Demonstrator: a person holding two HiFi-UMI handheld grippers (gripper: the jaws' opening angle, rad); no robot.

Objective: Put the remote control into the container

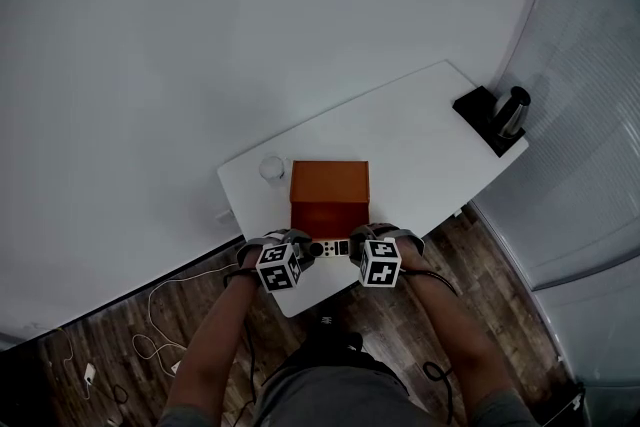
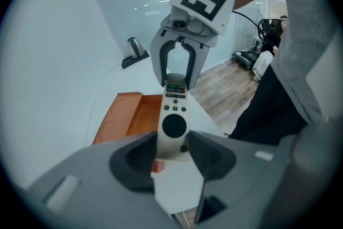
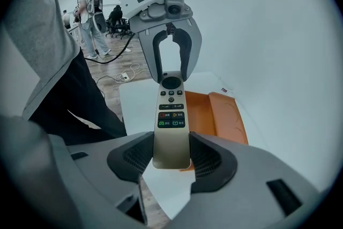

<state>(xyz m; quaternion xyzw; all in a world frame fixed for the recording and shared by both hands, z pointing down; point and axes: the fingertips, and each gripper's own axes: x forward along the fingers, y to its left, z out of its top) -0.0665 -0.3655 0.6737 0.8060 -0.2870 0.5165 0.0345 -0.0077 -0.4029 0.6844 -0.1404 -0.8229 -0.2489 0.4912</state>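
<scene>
A slim beige remote control [image 1: 335, 247] with a black round pad and coloured buttons is held level in the air, just in front of the orange open container [image 1: 329, 183] on the white table [image 1: 420, 130]. My left gripper [image 1: 311, 251] is shut on its round-pad end [image 2: 172, 127], and my right gripper [image 1: 354, 248] is shut on its plain end [image 3: 171, 143]. In each gripper view the remote [image 3: 171, 115] runs straight out to the opposite gripper [image 3: 171, 64] [image 2: 177, 69]. The container [image 2: 124, 114] [image 3: 215, 114] lies beside and below it.
A white cup [image 1: 272, 168] stands at the container's far left corner. A kettle on a black tray [image 1: 500, 118] sits at the table's right end. Cables [image 1: 160, 315] lie on the wooden floor. People [image 3: 91, 13] stand far behind in the right gripper view.
</scene>
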